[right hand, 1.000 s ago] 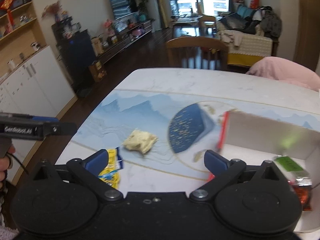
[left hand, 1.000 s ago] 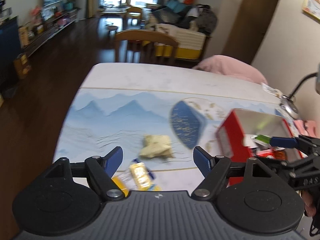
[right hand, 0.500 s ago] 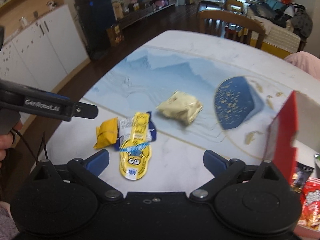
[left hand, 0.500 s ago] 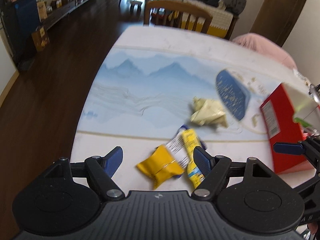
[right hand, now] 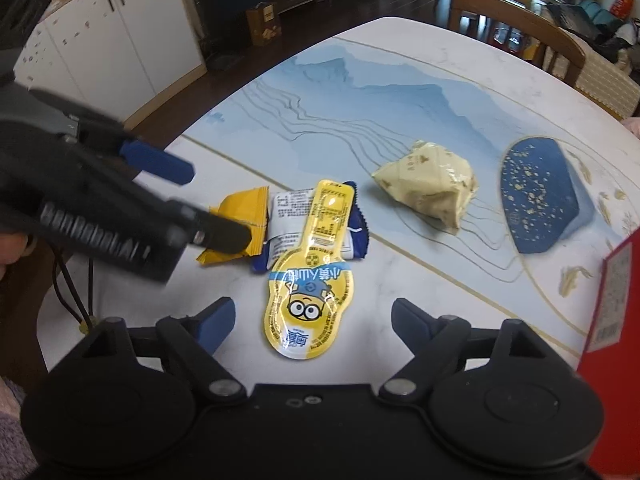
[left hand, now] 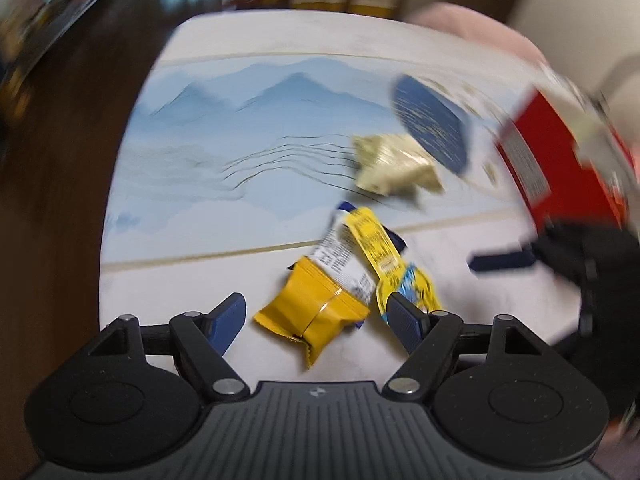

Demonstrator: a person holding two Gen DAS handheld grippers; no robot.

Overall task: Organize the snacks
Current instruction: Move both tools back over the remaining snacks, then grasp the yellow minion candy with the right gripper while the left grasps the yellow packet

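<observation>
The left gripper (left hand: 316,316) hangs with jaws spread over the yellow packet (left hand: 312,312) near the desk (left hand: 168,280) edge. The right gripper (right hand: 310,320), jaws just narrowing yet spread, straddles the minion pouch (right hand: 310,304); bare desk lies far left.

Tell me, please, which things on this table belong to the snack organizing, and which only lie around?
Belong to the job:
- orange-yellow foil snack packet
- white and blue wrapped bar
- yellow cartoon-printed pouch
- crumpled beige wrapped snack
- red cardboard box

Just lying about:
- wooden chair
- white cabinet
- pink cushion
</observation>
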